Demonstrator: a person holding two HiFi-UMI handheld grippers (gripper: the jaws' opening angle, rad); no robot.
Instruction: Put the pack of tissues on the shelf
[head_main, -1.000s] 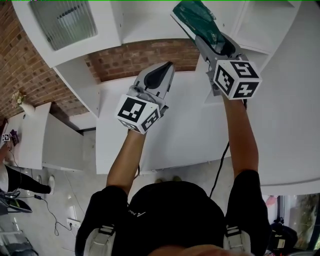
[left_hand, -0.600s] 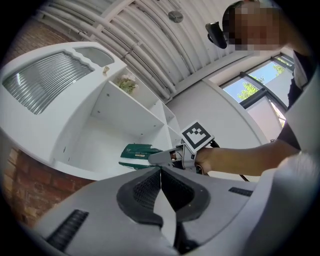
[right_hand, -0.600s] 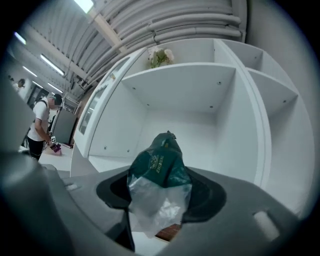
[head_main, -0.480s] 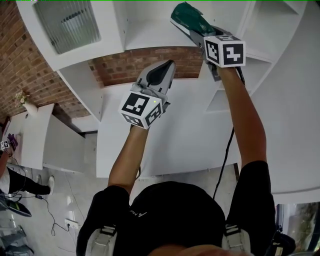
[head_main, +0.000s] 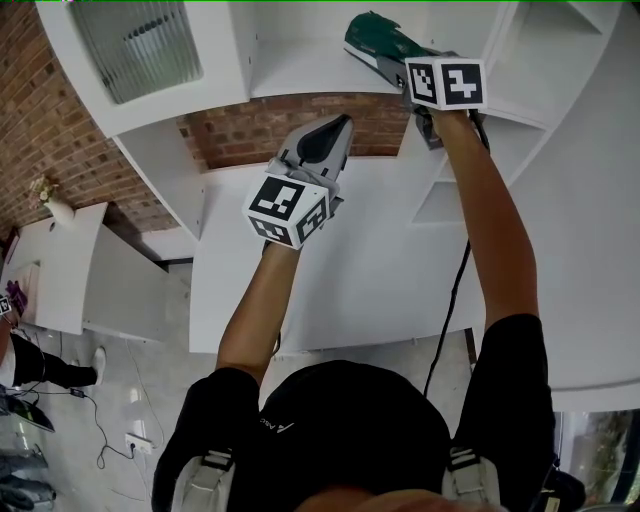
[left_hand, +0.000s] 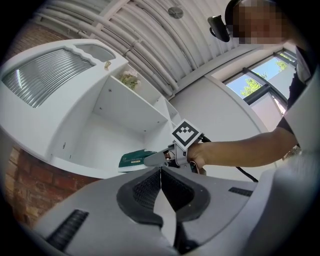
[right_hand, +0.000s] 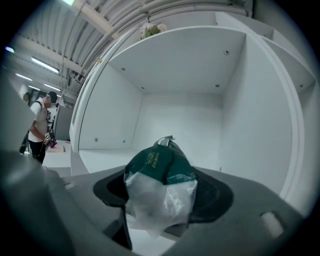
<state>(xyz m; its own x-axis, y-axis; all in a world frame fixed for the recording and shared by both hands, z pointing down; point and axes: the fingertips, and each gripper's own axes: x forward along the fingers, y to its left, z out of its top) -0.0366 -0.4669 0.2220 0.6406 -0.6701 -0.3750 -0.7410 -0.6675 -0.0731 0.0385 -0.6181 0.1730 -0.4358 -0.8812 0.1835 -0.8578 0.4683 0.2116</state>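
Right gripper (right_hand: 161, 192) jaws are opening, with the pack of tissues (right_hand: 159, 162) between them, clear plastic end toward the camera; the grip is judged as being let go. The pack's long axis is laid along the jaws, pointing into the shelf (head_main: 300, 75) compartment, with its far end over the board past the front edge. The side wall (right_hand: 250, 125) is seen near on the right, with free room toward the left and back. A straight pull-back is judged safest. Left gripper (head_main: 340, 125) is held closed and empty, lower, well apart from the pack

Green pack of tissues (head_main: 372, 36) at the shelf (head_main: 300, 78)
We saw its clear plastic end facing outward, over the white board's front edge.
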